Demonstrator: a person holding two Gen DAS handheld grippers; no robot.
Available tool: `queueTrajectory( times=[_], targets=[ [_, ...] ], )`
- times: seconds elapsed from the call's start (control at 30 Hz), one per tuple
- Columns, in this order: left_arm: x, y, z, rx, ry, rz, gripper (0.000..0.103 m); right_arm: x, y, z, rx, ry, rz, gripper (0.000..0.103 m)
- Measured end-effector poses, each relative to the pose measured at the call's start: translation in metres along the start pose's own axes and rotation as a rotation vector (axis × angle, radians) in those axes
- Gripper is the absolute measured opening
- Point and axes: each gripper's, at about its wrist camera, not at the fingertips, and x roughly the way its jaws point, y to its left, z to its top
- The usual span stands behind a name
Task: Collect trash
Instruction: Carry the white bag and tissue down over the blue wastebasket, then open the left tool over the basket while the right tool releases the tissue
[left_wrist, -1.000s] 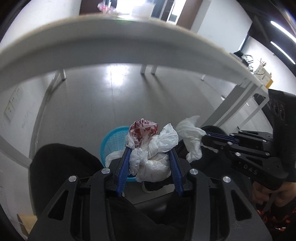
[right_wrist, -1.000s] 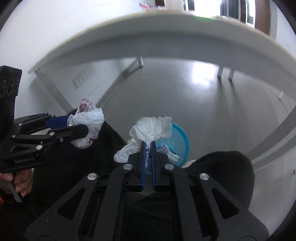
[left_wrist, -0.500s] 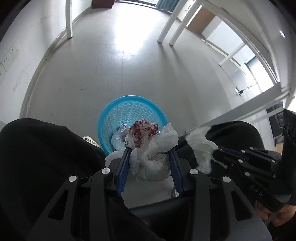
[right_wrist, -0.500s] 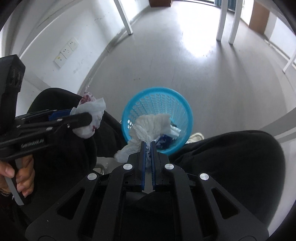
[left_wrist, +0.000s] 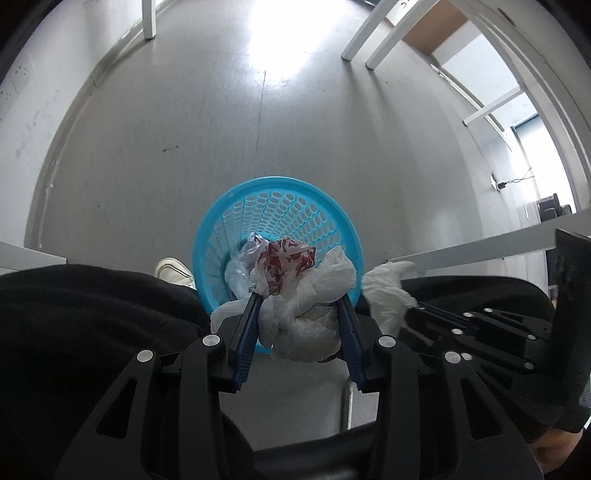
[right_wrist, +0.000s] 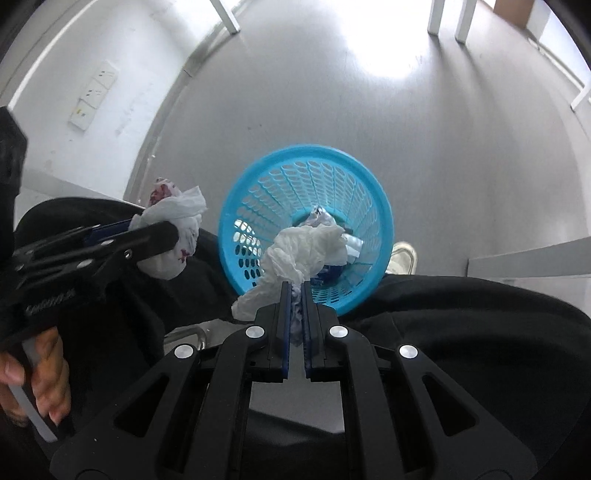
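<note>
Both wads hover over the blue basket (right_wrist: 304, 229), not dropped yet: left gripper (left_wrist: 299, 306) clamps a plastic-bag bundle (left_wrist: 303, 295), right gripper (right_wrist: 294, 291) pinches crumpled tissue (right_wrist: 306, 247). Basket probably holds some trash already.

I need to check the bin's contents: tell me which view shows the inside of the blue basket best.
The right wrist view: the blue basket opens toward it, showing scraps at the bottom. In the left wrist view the held plastic bag bundle covers much of it.

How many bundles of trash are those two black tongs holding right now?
2: a white plastic bag wad in the left gripper, a crumpled white tissue in the right gripper. More trash lies in the blue basket.
</note>
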Motion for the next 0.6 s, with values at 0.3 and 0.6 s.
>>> queueTrajectory(
  times=[0.3, 0.6],
  targets=[
    [0.036, 0.023, 0.028, -0.144, 0.062, -0.008, 0.04, 0.053, -0.014, 0.027, 0.048, 0.109, -0.015, 0.007],
    [0.071, 0.026, 0.039, -0.191, 0.135, 0.009, 0.041, 0.091, -0.038, 0.049, 0.133, 0.172, -0.019, 0.007]
  ],
)
